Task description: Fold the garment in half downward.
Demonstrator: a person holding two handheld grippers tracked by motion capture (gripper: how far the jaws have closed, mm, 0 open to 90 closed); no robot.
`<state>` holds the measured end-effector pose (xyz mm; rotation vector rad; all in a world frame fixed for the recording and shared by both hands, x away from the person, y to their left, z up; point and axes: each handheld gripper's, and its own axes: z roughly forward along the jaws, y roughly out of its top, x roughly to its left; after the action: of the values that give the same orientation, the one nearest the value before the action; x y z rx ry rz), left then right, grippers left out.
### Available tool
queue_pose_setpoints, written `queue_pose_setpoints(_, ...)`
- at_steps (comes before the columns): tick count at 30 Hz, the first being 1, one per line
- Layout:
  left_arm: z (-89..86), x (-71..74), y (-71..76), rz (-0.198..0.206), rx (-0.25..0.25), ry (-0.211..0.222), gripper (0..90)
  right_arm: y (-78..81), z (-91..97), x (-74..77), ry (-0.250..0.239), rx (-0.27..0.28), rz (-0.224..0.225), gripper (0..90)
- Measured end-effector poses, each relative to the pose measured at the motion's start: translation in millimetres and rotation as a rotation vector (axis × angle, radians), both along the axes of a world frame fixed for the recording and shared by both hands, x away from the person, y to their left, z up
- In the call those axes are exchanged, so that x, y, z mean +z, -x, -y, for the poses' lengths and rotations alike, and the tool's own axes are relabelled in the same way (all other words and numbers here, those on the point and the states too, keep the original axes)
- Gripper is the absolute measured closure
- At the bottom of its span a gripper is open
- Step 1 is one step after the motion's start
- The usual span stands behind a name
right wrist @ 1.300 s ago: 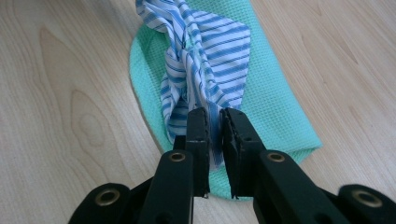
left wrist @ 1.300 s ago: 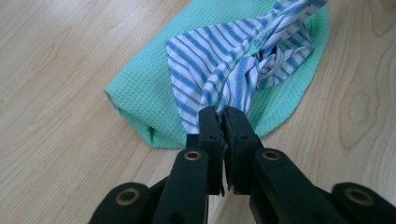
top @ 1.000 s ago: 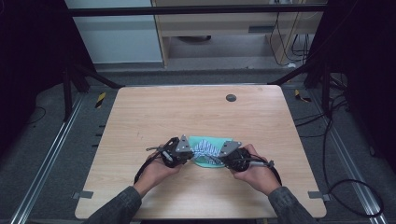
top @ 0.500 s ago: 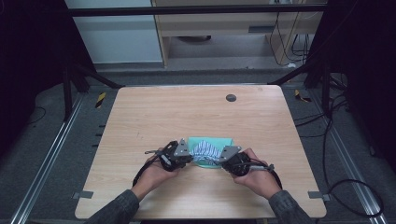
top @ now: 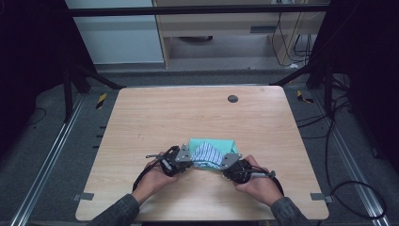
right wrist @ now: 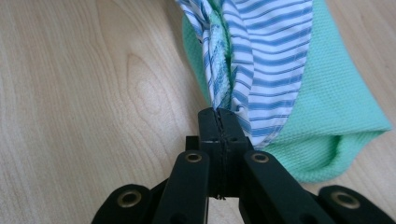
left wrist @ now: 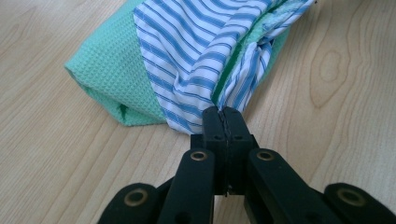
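A blue-and-white striped cloth [top: 207,154] lies over a green waffle cloth [top: 214,143] near the table's front middle. My left gripper [top: 188,159] is shut on the striped cloth's left near corner. In the left gripper view the jaws [left wrist: 226,114] pinch bunched striped cloth [left wrist: 187,56], with the green cloth [left wrist: 107,70] folded beneath it. My right gripper [top: 226,162] is shut on the right near corner. In the right gripper view its jaws [right wrist: 218,115] clamp the striped cloth [right wrist: 275,56], a green edge runs inside the fold, and the green cloth [right wrist: 336,107] bulges to the right.
The wooden table [top: 141,122] carries a small dark round grommet [top: 232,99] near its far edge. Black frame posts and cables stand around the table on the floor. Both forearms come in from the front edge.
Both grippers have drawn slightly toward the near edge with the cloth's front edge, and more of the green cloth shows behind them.
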<state>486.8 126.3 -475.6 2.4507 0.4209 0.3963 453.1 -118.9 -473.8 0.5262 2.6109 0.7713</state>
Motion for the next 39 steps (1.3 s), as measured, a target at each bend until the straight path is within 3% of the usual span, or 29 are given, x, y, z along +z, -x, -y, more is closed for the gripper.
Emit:
queue_pose_setpoints(11, -1.9, -4.8, 6.2, -0.025, -0.011, -0.033, 90.0, 0.4, 3.9, -9.5, 0.036, -0.016, -0.024, 90.0)
queue_pose_setpoints(14, -3.2, -2.2, 7.0, -0.068, -0.004, 0.024, 90.0, 0.0, 7.1, -9.2, 0.01, -0.034, -0.042, 90.0)
queue_pose_setpoints(18, 1.9, -0.7, 11.1, -0.042, -0.017, -0.013, 90.0, 4.6, 3.0, -5.7, -0.001, -0.017, -0.036, 90.0)
queue_pose_setpoints(25, -6.5, -3.7, 10.2, -0.063, 0.011, 0.015, 88.6, 5.9, 4.2, -3.9, -0.022, -0.026, -0.03, 90.0)
queue_pose_setpoints(27, -10.0, -3.4, 12.6, -0.065, 0.032, 0.031, 80.0, 5.8, 7.3, -2.6, -0.031, -0.03, -0.032, 90.0)
queue_pose_setpoints(31, -20.5, -2.3, 16.1, -0.071, 0.104, 0.052, 43.9, 5.6, 18.8, -0.5, -0.069, -0.075, -0.041, 75.2)
queue_pose_setpoints(33, -28.6, -0.8, 15.9, -0.069, 0.144, 0.073, 33.7, 5.2, 25.3, -1.2, -0.074, -0.118, -0.046, 62.0)
queue_pose_setpoints(34, -32.5, 0.0, 15.2, -0.075, 0.162, 0.085, 30.9, 4.8, 28.2, -1.5, -0.077, -0.132, -0.049, 60.0)
queue_pose_setpoints(39, -52.1, 2.7, 6.6, -0.076, 0.235, 0.09, 16.5, 1.0, 49.4, -1.9, -0.116, -0.226, -0.049, 37.4)
